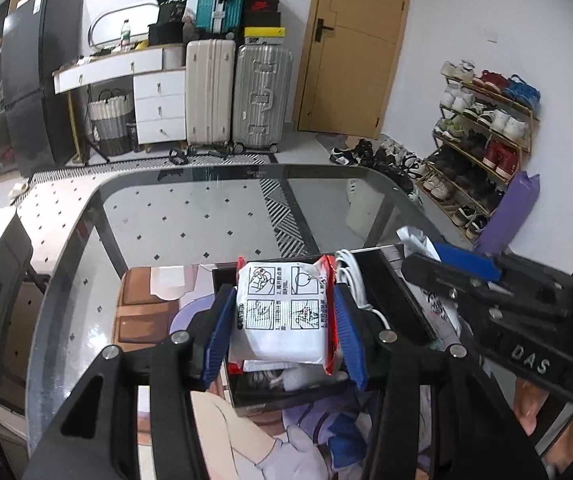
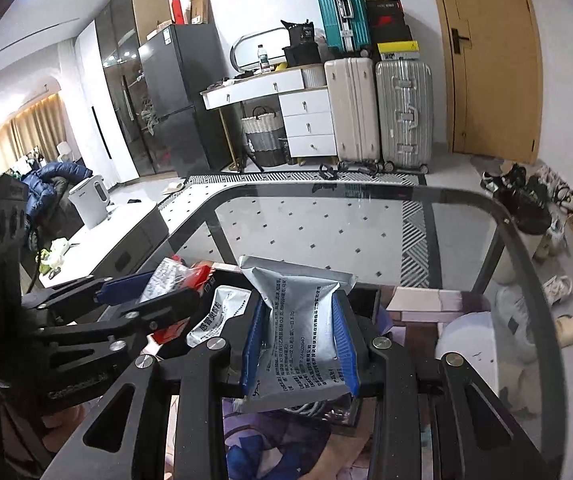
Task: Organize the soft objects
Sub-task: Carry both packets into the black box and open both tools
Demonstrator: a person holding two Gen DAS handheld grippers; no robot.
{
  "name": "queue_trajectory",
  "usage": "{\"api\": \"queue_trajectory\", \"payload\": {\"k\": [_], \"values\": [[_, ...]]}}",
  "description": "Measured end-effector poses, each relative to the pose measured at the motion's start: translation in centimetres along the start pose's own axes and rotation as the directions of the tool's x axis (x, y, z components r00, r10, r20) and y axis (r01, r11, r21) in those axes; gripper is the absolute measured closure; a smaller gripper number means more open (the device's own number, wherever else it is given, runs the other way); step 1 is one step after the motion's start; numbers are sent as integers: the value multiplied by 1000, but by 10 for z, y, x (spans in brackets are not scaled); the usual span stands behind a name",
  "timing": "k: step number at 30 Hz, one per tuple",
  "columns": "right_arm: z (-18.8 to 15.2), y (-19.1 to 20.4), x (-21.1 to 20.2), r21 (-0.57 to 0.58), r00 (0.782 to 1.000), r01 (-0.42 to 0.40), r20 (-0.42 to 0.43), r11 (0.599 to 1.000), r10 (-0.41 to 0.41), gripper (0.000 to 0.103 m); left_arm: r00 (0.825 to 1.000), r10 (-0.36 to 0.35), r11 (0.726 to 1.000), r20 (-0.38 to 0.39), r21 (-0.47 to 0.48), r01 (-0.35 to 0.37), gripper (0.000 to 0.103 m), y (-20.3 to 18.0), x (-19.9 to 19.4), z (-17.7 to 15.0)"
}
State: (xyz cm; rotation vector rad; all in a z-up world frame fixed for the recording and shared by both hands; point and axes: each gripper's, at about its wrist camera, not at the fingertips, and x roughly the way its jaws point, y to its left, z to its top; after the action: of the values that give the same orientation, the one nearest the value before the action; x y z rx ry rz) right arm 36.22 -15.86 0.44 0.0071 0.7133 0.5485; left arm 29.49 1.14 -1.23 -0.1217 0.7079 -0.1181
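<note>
My left gripper (image 1: 284,316) is shut on a white and red packet (image 1: 282,312) with printed diagrams, held over a black box (image 1: 390,300) on the glass table (image 1: 158,220). A white cable (image 1: 352,280) lies in the box. My right gripper (image 2: 300,340) is shut on a silver foil packet (image 2: 298,320) above the same black box (image 2: 368,300). Another silver packet (image 2: 216,316) lies in the box. The left gripper (image 2: 154,292) shows at the left of the right wrist view with its red and white packet (image 2: 178,276). The right gripper (image 1: 466,268) shows at the right of the left wrist view.
A printed mat (image 1: 146,308) with a cartoon figure lies under the box. Beyond the table stand suitcases (image 1: 238,96), a white drawer unit (image 1: 158,100), a shoe rack (image 1: 482,136) and a door (image 1: 358,44). A low white cabinet (image 2: 122,236) with a kettle (image 2: 90,200) is at the left.
</note>
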Motion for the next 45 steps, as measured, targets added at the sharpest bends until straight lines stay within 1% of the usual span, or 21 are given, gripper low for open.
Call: {"api": "queue_trajectory", "payload": {"k": [3, 7, 9, 12, 15, 17, 23, 25, 26, 27, 30, 33, 35, 37, 39, 40, 43, 44, 45], "values": [[-3, -2, 12, 3, 1000, -14, -10, 1000, 14, 70, 1000, 4, 1000, -22, -13, -4, 55, 1, 15, -2], [-8, -5, 27, 12, 999, -11, -36, 1000, 11, 70, 999, 23, 1000, -49, -12, -23, 55, 2, 33, -6], [-11, -7, 34, 13, 999, 0, -49, 1000, 1, 70, 998, 21, 1000, -60, -9, -21, 55, 1, 40, -8], [-17, -10, 46, 20, 997, 2, -78, 1000, 0, 70, 997, 36, 999, -74, 2, -36, 55, 0, 50, -14], [-22, -13, 60, 16, 994, 17, -104, 1000, -16, 70, 995, 40, 999, -87, -6, -40, 54, 1, 56, -16], [-25, -18, 64, 25, 992, 26, -123, 999, -22, 70, 995, 59, 998, -79, 26, -57, 54, -4, 58, -19], [-27, -24, 65, 59, 992, 10, -128, 998, -2, 69, 994, 82, 996, -66, 51, -78, 50, -13, 57, -23], [-28, -25, 63, 72, 992, 7, -124, 997, 2, 65, 995, 76, 997, -67, 37, -74, 47, -12, 56, -21], [-28, -26, 61, 78, 992, 15, -123, 997, -5, 59, 995, 67, 997, -70, 27, -66, 46, -10, 55, -21], [-28, -26, 58, 88, 993, 20, -118, 996, -10, 57, 996, 55, 998, -73, 13, -54, 45, -9, 53, -20], [-26, -29, 52, 103, 994, 5, -107, 995, 6, 54, 997, 32, 999, -76, -8, -33, 42, -4, 51, -18], [-25, -27, 44, 99, 996, 2, -94, 995, 7, 54, 997, 56, 998, -51, 17, -55, 38, -8, 43, -17], [-24, -27, 37, 107, 997, 1, -83, 994, 8, 54, 997, 71, 997, -31, 29, -71, 31, -10, 37, -16], [-22, -28, 28, 111, 997, 1, -71, 994, 7, 50, 997, 79, 997, -4, 26, -79, 26, -9, 28, -15], [-21, -26, 17, 111, 999, -2, -51, 994, 8, 44, 997, 78, 997, 13, 14, -78, 25, -9, 18, -13], [-20, -23, 9, 107, 999, -3, -37, 994, 7, 43, 997, 75, 997, 18, 10, -75, 25, -8, 13, -12], [-19, -13, -17, 94, 1000, -7, 5, 996, 7, 35, 994, 92, 995, 50, 32, -94, 25, -11, -8, -11], [-19, -9, -29, 87, 1000, -14, 26, 996, 12, 28, 990, 111, 992, 83, 46, -115, 25, -13, -22, -13], [-20, -3, -41, 79, 999, -19, 51, 997, 15, 19, 988, 118, 991, 103, 52, -124, 24, -13, -31, -16]]}}
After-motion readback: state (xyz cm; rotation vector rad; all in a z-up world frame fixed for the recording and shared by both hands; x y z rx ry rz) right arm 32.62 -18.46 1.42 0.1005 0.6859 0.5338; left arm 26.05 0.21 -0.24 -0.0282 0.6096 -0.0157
